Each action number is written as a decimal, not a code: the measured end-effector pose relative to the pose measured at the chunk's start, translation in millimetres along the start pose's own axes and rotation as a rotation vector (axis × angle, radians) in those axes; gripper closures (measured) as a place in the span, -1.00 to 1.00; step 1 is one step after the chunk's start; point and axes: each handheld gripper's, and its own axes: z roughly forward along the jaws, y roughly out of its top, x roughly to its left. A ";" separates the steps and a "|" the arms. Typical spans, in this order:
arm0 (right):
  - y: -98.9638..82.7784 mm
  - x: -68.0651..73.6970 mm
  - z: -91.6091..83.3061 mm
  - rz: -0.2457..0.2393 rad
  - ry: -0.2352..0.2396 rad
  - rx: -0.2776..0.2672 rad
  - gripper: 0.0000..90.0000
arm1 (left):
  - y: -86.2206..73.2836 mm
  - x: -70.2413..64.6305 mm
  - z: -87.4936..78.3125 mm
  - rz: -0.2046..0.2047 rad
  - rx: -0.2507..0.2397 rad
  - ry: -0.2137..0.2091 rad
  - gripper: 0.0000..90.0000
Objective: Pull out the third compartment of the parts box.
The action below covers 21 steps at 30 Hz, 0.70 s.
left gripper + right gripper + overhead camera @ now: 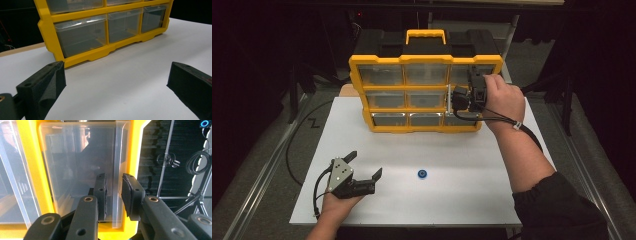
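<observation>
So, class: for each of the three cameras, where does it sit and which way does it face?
High view: above the table, looking forward and down; both forearms show.
Left gripper view: on the left gripper, facing the organizer; open jaws show.
Right gripper view: on the right gripper, facing a drawer; jaws at its edge.
All share the organizer.

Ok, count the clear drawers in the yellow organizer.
9, in three rows of three across the yellow organizer: top, middle, bottom. The right claw and hand hide much of the right column, so those are partly inferred.
</observation>
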 end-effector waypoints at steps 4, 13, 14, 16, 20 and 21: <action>0.7 1.6 0.2 0.018 -0.019 0.003 0.77 | -0.1 0.1 -0.1 0.000 0.001 0.001 -0.95; 2.2 3.6 0.6 0.039 -0.044 0.015 0.86 | 0.0 0.3 -0.6 0.002 0.000 0.000 -0.95; 2.1 3.9 0.4 0.040 -0.046 0.015 0.86 | 0.0 0.2 -0.7 0.002 -0.001 -0.001 -0.95; 1.8 3.5 0.3 0.037 -0.048 0.014 0.87 | 0.0 0.1 -0.6 0.002 -0.001 -0.001 -0.95; 1.1 2.7 -1.2 0.038 -0.052 0.011 0.84 | -0.1 0.5 -0.6 0.000 0.000 -0.002 -0.95; 0.8 3.1 -1.8 0.038 -0.057 0.009 0.82 | -0.1 0.6 -0.7 0.000 0.001 -0.003 -0.95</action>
